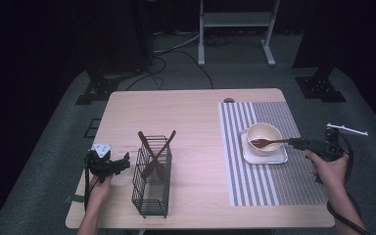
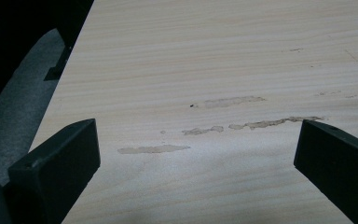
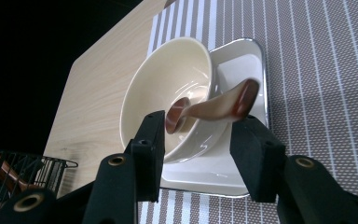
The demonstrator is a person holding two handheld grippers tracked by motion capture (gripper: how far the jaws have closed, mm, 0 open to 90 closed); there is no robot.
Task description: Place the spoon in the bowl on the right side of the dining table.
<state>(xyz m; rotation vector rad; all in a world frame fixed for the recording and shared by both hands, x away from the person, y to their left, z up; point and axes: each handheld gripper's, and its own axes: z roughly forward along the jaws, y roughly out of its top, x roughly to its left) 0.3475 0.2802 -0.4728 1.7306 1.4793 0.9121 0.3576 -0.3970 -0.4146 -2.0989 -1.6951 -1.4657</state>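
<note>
A cream bowl [image 1: 264, 136] [image 3: 168, 88] stands on a square white plate [image 1: 279, 157] [image 3: 242, 60] on the striped placemat [image 1: 269, 186] [image 3: 326, 93]. A brown wooden spoon [image 1: 269, 142] [image 3: 214, 107] rests in the bowl, its handle over the rim toward my right gripper [image 1: 296, 143] [image 3: 200, 120]. That gripper's jaws stand apart on either side of the handle end, pads off it. My left gripper [image 1: 122, 164] [image 2: 196, 135] is open over bare tabletop, just left of the black wire basket [image 1: 152, 178] [image 3: 23, 172].
Two wooden utensils [image 1: 156, 152] stand crossed in the wire basket. Pale smears mark the wood [image 2: 228, 126] ahead of the left jaws. A white strip [image 1: 346, 129] lies off the table's right edge. A metal stand's legs [image 1: 235, 29] are on the floor beyond.
</note>
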